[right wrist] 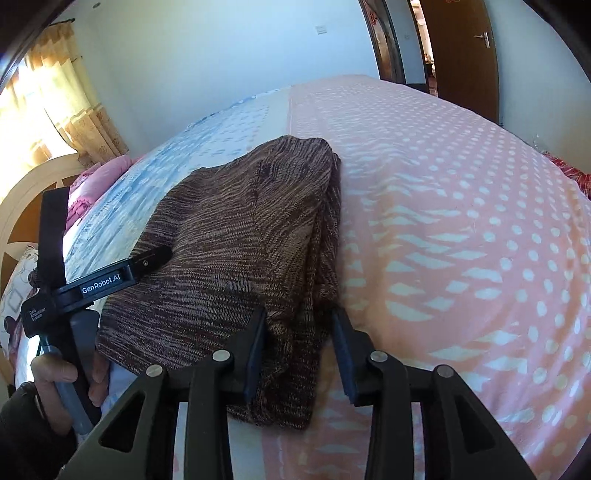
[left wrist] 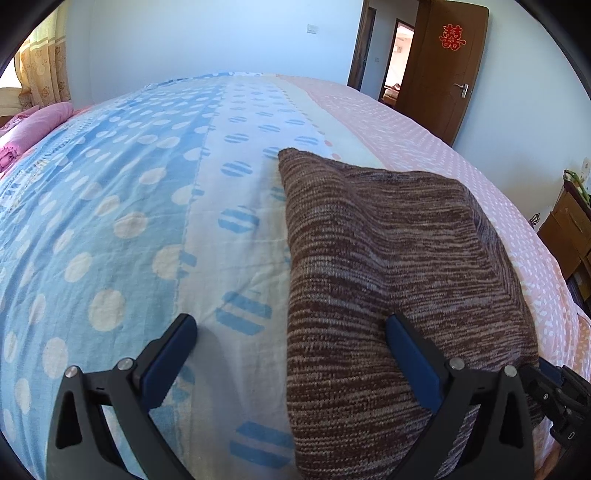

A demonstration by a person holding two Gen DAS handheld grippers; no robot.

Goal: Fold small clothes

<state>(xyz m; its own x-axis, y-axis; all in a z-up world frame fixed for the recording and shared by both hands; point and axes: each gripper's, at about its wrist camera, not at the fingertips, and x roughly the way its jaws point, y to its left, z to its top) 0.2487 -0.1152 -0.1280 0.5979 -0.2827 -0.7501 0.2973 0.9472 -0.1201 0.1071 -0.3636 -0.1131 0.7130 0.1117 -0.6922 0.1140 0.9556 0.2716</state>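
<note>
Left gripper [left wrist: 291, 332] stands spread wide, nothing clamped. Its left finger hangs over the bedsheet [left wrist: 147, 206]; its right finger sits over the near left part of the brown knit garment [left wrist: 388, 258], the garment's left edge running between the two fingers. Whether the pads touch the cloth cannot be told. In the right wrist view the same gripper shows from the side at [right wrist: 162, 254], its tip on or just above the garment's left part, handle gripped by the person's left hand [right wrist: 66, 380].

Right gripper [right wrist: 299, 317] is narrowed partway, and the folded right edge of the garment [right wrist: 240, 240] bunches up between its two fingers. The left pad looks pressed against the fabric; the right pad sits just beside the fold, contact unclear. So whether it grips the cloth cannot be settled.

The garment lies folded on the bed, a compact slab with stacked layers visible along its right edge. It straddles the seam where the white-and-blue dotted panel meets the pink dotted panel [right wrist: 461, 221].

Farther out: pink bedding [left wrist: 33, 129] at the bed's left end, curtains [right wrist: 70, 92] with bright light behind them, a brown door [left wrist: 443, 66] with a red paper decoration [left wrist: 452, 37], a wall switch [left wrist: 313, 27].
</note>
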